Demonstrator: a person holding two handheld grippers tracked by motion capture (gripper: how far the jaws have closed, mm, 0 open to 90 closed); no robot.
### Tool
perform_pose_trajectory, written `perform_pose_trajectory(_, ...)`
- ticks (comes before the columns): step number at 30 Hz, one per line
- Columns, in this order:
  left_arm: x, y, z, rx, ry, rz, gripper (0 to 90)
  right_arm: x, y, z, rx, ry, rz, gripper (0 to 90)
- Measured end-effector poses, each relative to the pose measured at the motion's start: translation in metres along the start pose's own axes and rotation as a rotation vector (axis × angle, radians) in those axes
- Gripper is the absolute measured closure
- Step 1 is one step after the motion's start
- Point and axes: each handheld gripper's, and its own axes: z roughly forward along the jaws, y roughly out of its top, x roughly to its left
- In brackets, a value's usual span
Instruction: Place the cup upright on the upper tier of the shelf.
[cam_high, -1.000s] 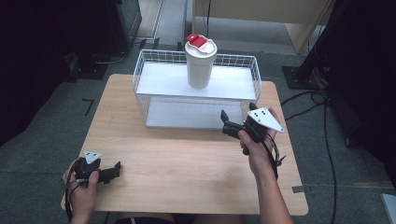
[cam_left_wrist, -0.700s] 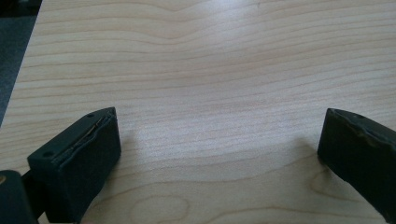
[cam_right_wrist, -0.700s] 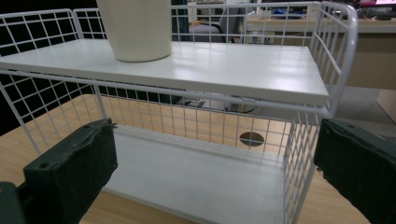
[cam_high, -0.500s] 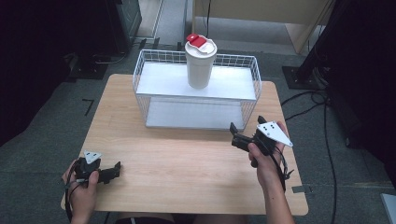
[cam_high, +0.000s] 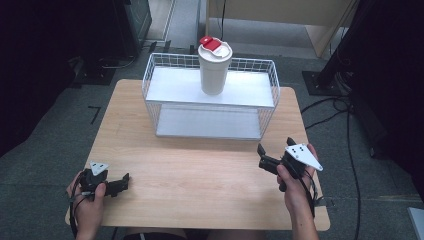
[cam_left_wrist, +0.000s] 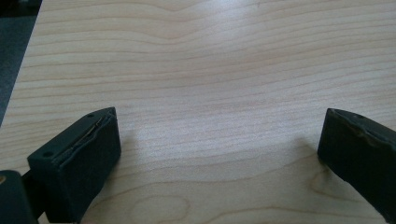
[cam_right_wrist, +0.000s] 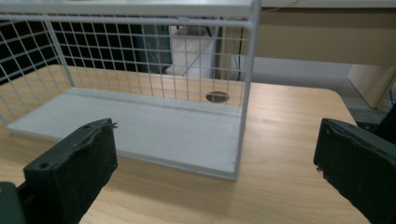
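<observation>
A white tumbler with a red-tabbed lid stands upright on the top shelf of a white wire rack at the back of the wooden table. My right gripper hovers over the table's right front, open and empty, its jaws aimed at the rack's lower shelf. Down at the front left corner my left gripper lies low on the table, open, with bare wood between its jaws.
A round cable hole sits in the tabletop behind the rack. Cables trail on the floor to the right, and dark stands flank the table. A light wooden cabinet stands behind.
My right gripper has drawn back from the rack's right end toward the table's front right edge. The left gripper has stayed put.
</observation>
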Motion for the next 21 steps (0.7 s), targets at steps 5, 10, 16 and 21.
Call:
perform_pose_trajectory(5, 0.000, 0.000, 0.000, 0.001, 0.000, 0.000, 0.0, -0.011, -0.012, -0.007, 0.019, -0.025, 0.011, 0.0)
perform_pose_trajectory(10, 0.000, 0.000, 0.000, 0.000, 0.000, -0.001, 0.0, -0.019, -0.020, -0.012, 0.030, -0.041, 0.020, 0.0)
perform_pose_trajectory(16, 0.000, 0.000, 0.000, 0.000, 0.000, -0.001, 0.0, -0.032, -0.037, -0.015, 0.061, -0.079, 0.035, 0.0)
perform_pose_trajectory(21, 0.000, 0.000, 0.000, -0.001, 0.000, -0.001, 0.0, -0.038, -0.050, -0.018, 0.091, -0.096, 0.048, 0.0)
